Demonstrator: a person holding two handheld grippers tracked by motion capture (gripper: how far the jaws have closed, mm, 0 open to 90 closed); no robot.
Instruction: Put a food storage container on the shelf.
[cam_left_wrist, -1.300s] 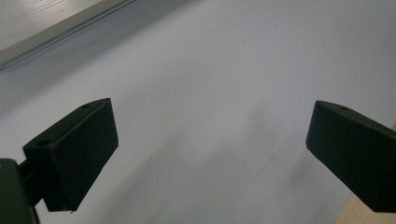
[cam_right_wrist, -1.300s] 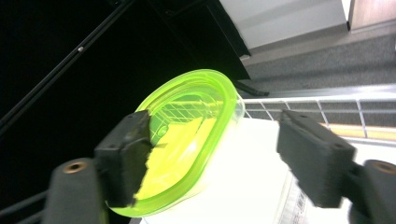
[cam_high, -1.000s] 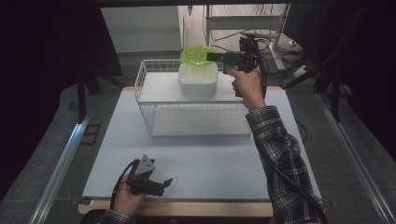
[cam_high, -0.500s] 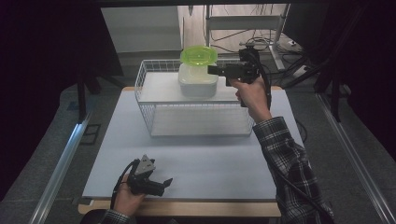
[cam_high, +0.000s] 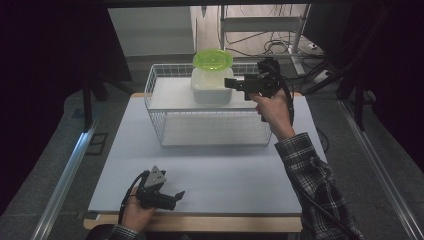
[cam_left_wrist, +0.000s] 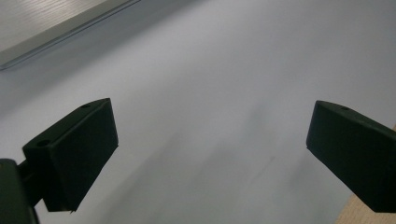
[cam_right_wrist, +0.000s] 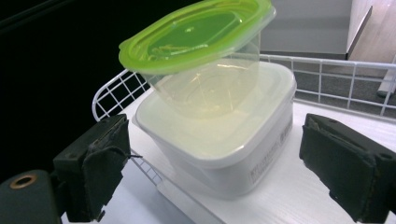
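1. Work surface: pale board (cam_high: 210, 175) laid flat on a wooden table (cam_high: 200, 223), light wood edge visible along the near side.
2. White wire basket (cam_high: 210, 127) placed at the far middle of the board, carrying a white shelf panel (cam_high: 175, 95) across its top.
3. White lidded container (cam_high: 211, 85) seated on the shelf panel toward the far edge, upright; printed label noted on one side wall in the right gripper view (text too small to read).
4. Clear tub with a green lid (cam_high: 212, 59) stacked on top of the white container (cam_right_wrist: 224, 140), resting on its lid. Tilted rather than level in the right gripper view, clear tub (cam_right_wrist: 201, 51) leaning with its green lid raised on one side.
5. Right gripper (cam_high: 231, 83) held by the right hand (cam_high: 274, 107) beside the stack at shelf height, pointed toward the white container. Jaws spread wide, one on each side of the white container in the right gripper view, clear of its walls, gripping nothing. Dark padding on the jaw faces, frayed on one.
6. Left gripper (cam_high: 179, 194) held low in the left hand (cam_high: 136, 212) at the near edge of the board, well apart from the basket. Jaws parted wide over bare board surface, gripping nothing.
7. Plaid sleeve (cam_high: 312, 185) noted on the right forearm; cable trailing from each gripper.
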